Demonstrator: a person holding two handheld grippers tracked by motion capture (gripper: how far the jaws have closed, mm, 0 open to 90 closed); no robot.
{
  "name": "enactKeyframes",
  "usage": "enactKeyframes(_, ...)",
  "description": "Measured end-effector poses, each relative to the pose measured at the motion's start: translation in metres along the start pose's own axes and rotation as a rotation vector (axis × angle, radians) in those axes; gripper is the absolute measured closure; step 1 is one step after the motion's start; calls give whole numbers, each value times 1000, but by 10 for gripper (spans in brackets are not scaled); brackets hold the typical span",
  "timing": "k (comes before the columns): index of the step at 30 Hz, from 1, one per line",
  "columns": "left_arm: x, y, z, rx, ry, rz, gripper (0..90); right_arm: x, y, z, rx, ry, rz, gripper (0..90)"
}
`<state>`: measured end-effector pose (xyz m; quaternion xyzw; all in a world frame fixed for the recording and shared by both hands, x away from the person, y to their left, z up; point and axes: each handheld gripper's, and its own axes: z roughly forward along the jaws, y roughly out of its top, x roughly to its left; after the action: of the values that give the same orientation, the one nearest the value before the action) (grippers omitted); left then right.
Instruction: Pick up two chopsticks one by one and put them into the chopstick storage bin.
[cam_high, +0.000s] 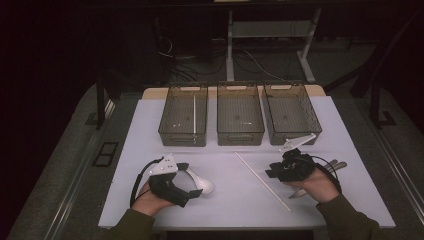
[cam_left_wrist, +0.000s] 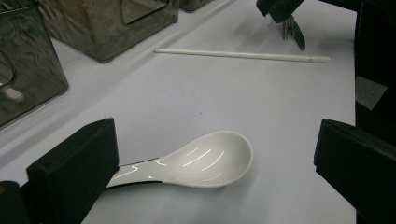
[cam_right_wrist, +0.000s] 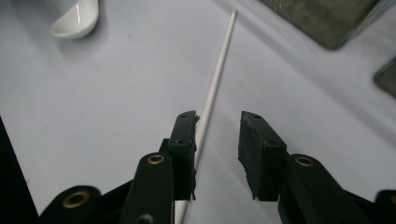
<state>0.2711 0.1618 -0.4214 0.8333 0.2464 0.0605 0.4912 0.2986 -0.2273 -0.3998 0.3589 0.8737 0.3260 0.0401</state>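
From left to right across the white table (cam_high: 150, 130), the left gripper (cam_high: 192, 186) rests with its jaws spread wide and released, the white spoon (cam_high: 202, 184) lying between them untouched. The left gripper view shows the spoon's (cam_left_wrist: 208, 160) glossy bowl facing up and its handle running under the left jaw, detail lost from above. Right of the spoon lies one loose white chopstick (cam_high: 262, 181), slanting toward the near edge. The right gripper (cam_high: 272, 172) hovers just right of it; its own view shows the chopstick (cam_right_wrist: 212, 91) passing beside the left jaw, the jaws partly closed with nothing between them. Behind the spoon stand three clear bins (cam_high: 240, 120) in a row; the leftmost holds a second chopstick (cam_high: 194, 114). Metal cutlery (cam_high: 334, 166) lies beside the right hand.
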Motion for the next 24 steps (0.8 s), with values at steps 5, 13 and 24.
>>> enactKeyframes(5, 0, 0, -1, 0, 1, 3, 0, 4, -10, 6, 27, 1, 0, 672)
enactKeyframes(13, 0, 1, -1, 0, -1, 1, 0, 10, -14, 22, 80, 13, -4, 722)
enactKeyframes(24, -1, 1, -1, 1, -3, 1, 0, 15, -14, 35, 123, -13, -28, 798)
